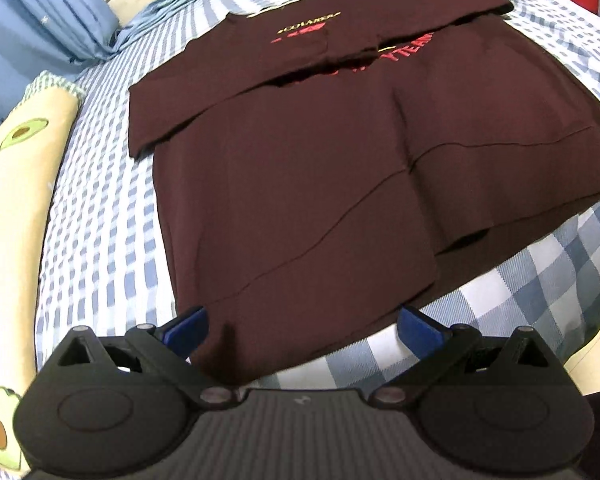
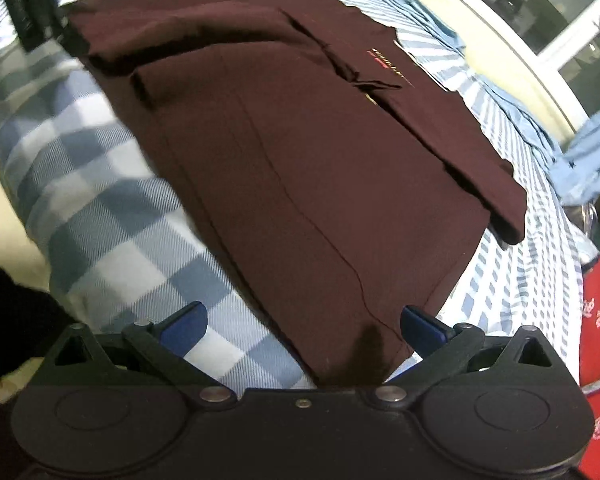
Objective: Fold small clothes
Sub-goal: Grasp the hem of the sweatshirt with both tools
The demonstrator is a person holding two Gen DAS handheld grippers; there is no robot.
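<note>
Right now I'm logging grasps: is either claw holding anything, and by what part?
Nothing is held. Both the left claw and right claw are open at the maroon shirt's hem.

Each matte black plastic gripper, left (image 1: 302, 330) and right (image 2: 302, 330), carried two blue-padded fingers (image 1: 188, 330) on hinged links with round silver pivot screws (image 1: 215, 395).

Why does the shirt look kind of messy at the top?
The shirt is only half folded. Its sleeves lie folded in across the chest, but unevenly: they gape and cover part of the red lettering. The hem slopes too. Both grippers, left and right, are open at the hem.
</note>
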